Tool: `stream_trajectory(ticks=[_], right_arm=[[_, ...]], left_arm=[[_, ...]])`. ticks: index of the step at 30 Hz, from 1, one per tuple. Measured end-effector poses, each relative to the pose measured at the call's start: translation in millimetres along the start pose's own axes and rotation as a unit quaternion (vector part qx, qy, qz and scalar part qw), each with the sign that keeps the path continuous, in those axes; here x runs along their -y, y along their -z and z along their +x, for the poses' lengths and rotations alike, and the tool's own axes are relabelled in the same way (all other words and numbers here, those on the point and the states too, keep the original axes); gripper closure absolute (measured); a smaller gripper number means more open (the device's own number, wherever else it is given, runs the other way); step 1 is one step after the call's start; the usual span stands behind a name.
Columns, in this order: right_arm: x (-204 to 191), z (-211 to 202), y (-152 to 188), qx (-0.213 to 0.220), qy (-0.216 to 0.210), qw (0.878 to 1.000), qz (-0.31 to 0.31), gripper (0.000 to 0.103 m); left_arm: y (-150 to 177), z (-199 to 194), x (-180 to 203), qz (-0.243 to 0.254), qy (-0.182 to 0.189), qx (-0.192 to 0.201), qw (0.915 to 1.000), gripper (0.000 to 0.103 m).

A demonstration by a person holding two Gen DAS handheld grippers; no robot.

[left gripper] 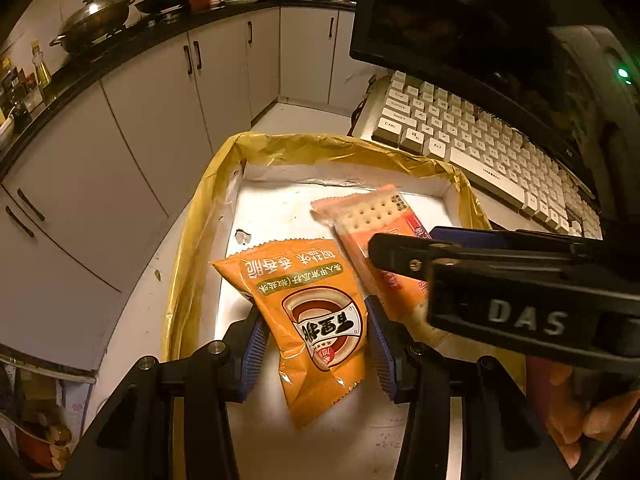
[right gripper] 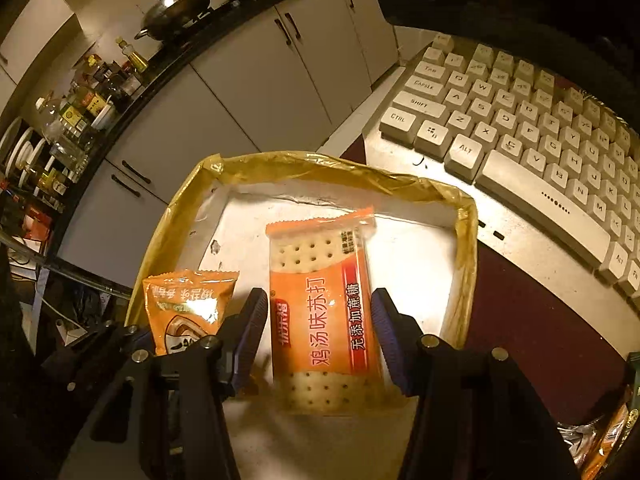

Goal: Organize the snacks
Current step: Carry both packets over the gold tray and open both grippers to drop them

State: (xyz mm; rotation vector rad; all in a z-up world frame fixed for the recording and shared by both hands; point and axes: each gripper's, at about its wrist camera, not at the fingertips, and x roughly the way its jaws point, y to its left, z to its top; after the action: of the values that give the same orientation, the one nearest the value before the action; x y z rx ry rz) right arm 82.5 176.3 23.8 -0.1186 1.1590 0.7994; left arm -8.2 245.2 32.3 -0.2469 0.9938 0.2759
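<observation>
An orange snack packet (left gripper: 316, 320) lies between the fingers of my left gripper (left gripper: 318, 340), over the white box (left gripper: 280, 204) with yellow tape on its rim. The jaws stand slightly wider than the packet; they look open. A soda cracker pack (right gripper: 324, 320) lies in the same box between the fingers of my right gripper (right gripper: 320, 340), whose jaws stand a little apart from its sides. The cracker pack (left gripper: 372, 216) and the right gripper's body (left gripper: 500, 292) show in the left wrist view. The orange packet (right gripper: 188, 308) shows at the left in the right wrist view.
A white keyboard (right gripper: 520, 136) lies on the table to the right of the box, below a dark monitor (left gripper: 460, 32). More snack packets (right gripper: 604, 440) lie at the lower right. Kitchen cabinets (left gripper: 160, 100) and a worktop with pots stand behind.
</observation>
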Motion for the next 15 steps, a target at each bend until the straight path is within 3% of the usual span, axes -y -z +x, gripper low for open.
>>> stream_trajectory(ticks=[6,8,15], right_arm=[[2,-12,3,0.01,-0.017,1.0,0.009,0.049],[4,-21,6,0.017,-0.024,1.0,0.009,0.049],[20,-78,42,0.071,-0.038,0.997,0.007,0.049]], left_arm=[[0,-3,-5,-0.006,0.008,0.003,0.9999,0.05],[0,-3,-6,-0.012,0.01,0.003,0.9999,0.036],[5,-21,-5,-0.03,0.033,0.024,0.9987,0.035]])
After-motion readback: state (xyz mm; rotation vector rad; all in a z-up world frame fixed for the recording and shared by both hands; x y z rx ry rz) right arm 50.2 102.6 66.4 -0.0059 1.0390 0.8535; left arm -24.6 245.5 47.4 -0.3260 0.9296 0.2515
